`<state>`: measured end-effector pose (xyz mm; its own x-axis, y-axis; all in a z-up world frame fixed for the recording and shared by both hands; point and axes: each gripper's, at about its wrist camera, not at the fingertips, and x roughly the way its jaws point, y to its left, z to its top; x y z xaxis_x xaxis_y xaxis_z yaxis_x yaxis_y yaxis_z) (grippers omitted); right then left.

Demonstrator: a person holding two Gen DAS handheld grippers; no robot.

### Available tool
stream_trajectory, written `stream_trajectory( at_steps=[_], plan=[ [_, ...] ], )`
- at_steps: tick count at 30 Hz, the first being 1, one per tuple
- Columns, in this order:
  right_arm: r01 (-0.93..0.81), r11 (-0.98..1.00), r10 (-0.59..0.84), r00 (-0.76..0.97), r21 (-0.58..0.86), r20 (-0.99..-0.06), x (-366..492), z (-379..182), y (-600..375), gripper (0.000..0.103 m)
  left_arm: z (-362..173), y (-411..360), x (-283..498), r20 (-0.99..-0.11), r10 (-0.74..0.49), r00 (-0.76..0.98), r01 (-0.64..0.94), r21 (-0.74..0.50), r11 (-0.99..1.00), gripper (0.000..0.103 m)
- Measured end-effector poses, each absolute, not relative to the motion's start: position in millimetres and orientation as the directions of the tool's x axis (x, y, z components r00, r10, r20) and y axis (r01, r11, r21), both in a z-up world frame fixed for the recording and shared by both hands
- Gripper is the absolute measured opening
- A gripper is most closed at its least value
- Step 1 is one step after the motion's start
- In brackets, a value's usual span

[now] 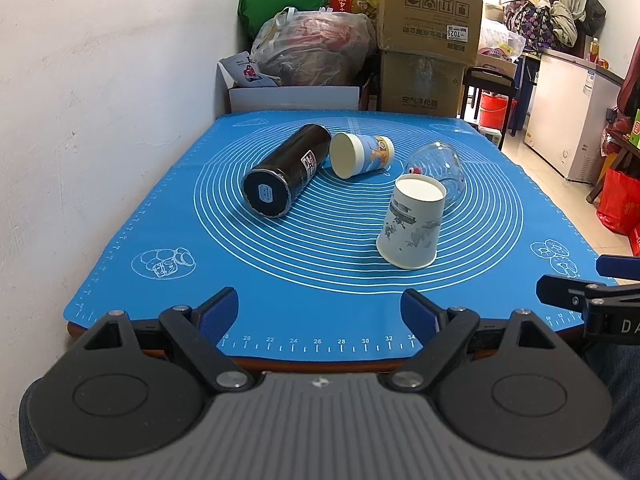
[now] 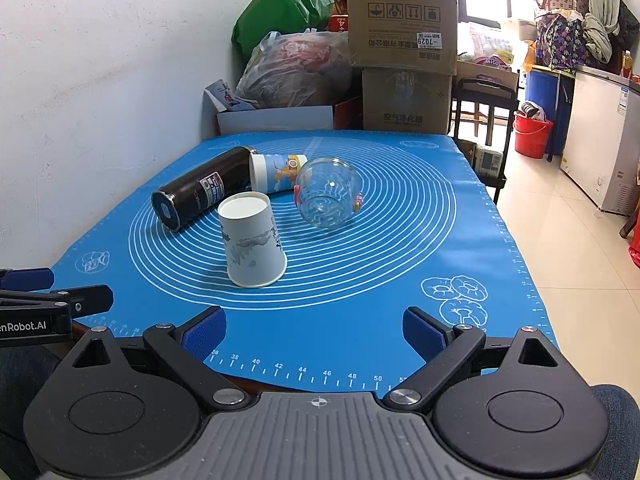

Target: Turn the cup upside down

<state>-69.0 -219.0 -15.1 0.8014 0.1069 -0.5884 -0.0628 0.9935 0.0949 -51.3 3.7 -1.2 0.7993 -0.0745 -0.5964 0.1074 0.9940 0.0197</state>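
Note:
A white paper cup with grey ink print [image 1: 412, 224] [image 2: 252, 240] stands upside down, mouth on the blue mat [image 1: 320, 272] [image 2: 360, 280]. A blue cartoon paper cup [image 1: 362, 155] [image 2: 278, 172] lies on its side. A clear glass cup [image 1: 440, 168] [image 2: 326, 196] lies on its side behind the white cup. A black flask [image 1: 286, 170] [image 2: 196, 194] lies on its side at the left. My left gripper [image 1: 320, 312] is open and empty at the mat's near edge. My right gripper [image 2: 314, 330] is open and empty, also at the near edge.
A white wall runs along the left. Cardboard boxes [image 1: 430, 36] [image 2: 402, 44] and plastic bags [image 1: 316, 46] [image 2: 296, 68] are stacked behind the table. A red bucket [image 2: 532, 134] and a white freezer [image 1: 568, 112] stand on the floor at the right.

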Motion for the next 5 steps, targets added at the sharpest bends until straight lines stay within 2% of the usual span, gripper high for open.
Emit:
stream_trajectory(
  at_steps=[5],
  plan=[
    [-0.063,0.994,0.107,0.797,0.094,-0.594,-68.3,-16.9,-219.5,0.097,-1.2,3.1,-51.5,-0.595,-0.07,0.801,0.105,0.024,0.994,0.088]
  ],
)
